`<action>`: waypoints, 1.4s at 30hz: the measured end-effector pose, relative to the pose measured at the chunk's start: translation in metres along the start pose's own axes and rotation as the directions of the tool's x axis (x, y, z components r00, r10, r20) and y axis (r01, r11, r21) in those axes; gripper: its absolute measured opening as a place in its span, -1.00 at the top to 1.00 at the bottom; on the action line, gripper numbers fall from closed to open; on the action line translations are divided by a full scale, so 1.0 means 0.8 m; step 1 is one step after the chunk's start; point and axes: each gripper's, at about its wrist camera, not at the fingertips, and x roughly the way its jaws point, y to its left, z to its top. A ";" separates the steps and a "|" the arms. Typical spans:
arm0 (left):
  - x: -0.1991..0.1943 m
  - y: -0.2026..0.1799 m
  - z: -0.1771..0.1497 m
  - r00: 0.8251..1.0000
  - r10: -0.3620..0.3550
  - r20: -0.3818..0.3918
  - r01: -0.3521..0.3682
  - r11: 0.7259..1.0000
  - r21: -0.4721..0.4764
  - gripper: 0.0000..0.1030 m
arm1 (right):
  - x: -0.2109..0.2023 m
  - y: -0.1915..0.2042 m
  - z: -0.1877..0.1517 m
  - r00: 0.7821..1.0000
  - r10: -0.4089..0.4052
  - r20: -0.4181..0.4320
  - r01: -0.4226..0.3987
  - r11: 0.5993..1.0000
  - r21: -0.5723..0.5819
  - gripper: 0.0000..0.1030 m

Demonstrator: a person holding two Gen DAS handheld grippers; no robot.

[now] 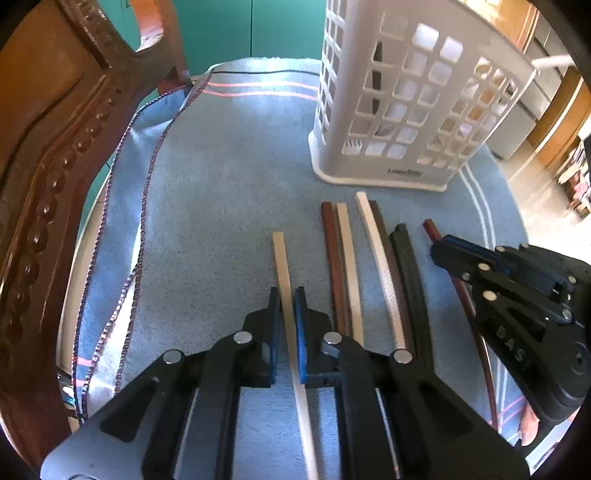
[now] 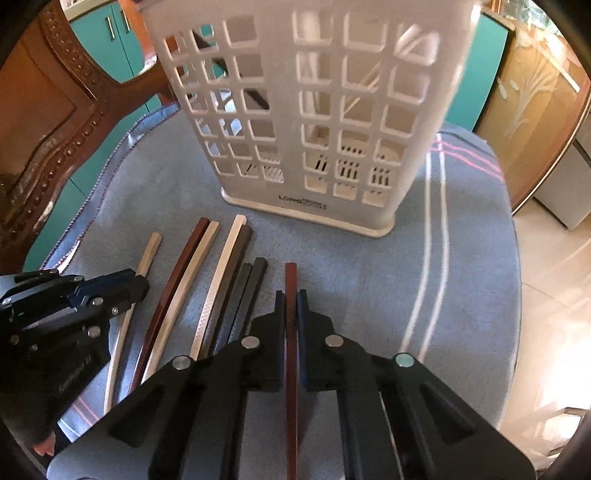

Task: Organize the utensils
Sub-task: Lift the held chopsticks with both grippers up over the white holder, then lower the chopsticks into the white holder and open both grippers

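Several chopsticks lie side by side on a blue towel (image 1: 221, 206). My left gripper (image 1: 287, 295) is shut on a beige chopstick (image 1: 281, 258), the leftmost one. My right gripper (image 2: 291, 299) is shut on a reddish-brown chopstick (image 2: 290, 280), the rightmost one. Between them lie a red-brown and beige pair (image 1: 341, 258), a white and brown pair (image 1: 380, 266) and a black pair (image 1: 406, 266). A white lattice utensil basket (image 1: 406, 103) stands upright behind the chopsticks; it also shows in the right wrist view (image 2: 314, 110). My right gripper shows in the left wrist view (image 1: 443, 251), my left gripper in the right wrist view (image 2: 136, 280).
A carved wooden chair back (image 1: 55, 166) rises at the left edge of the towel. Teal cabinets (image 1: 240, 26) stand behind. The towel's right edge drops off to a tiled floor (image 2: 554, 258).
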 end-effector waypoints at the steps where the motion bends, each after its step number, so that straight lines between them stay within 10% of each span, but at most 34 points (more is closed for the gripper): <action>1: -0.003 0.001 0.000 1.000 -0.007 0.010 0.007 1.000 -0.001 0.85 | -0.008 0.000 -0.003 1.000 -0.001 0.012 0.001 1.000 0.001 0.87; 15: -0.129 -0.009 -0.009 0.956 -0.175 0.236 0.172 0.985 0.033 0.86 | -0.172 -0.054 -0.032 0.953 0.080 0.292 -0.116 0.987 0.107 0.87; 22: -0.233 -0.019 -0.002 0.891 -0.202 0.406 0.191 0.979 0.066 0.86 | -0.246 -0.062 -0.026 0.902 0.101 0.421 -0.164 0.980 0.117 0.87; 33: -0.359 -0.024 0.110 0.763 -0.229 0.605 0.206 0.973 0.108 0.86 | -0.386 -0.060 0.079 0.743 0.055 0.667 -0.156 0.983 0.093 0.87; 39: -0.374 -0.026 0.162 0.733 -0.175 0.657 0.167 0.983 0.075 0.86 | -0.396 -0.074 0.119 0.701 -0.015 0.713 -0.114 0.984 0.133 0.87; 42: -0.370 -0.027 0.173 0.718 -0.157 0.678 0.159 0.986 0.059 0.86 | -0.369 -0.085 0.121 0.729 -0.032 0.684 -0.112 0.980 0.166 0.87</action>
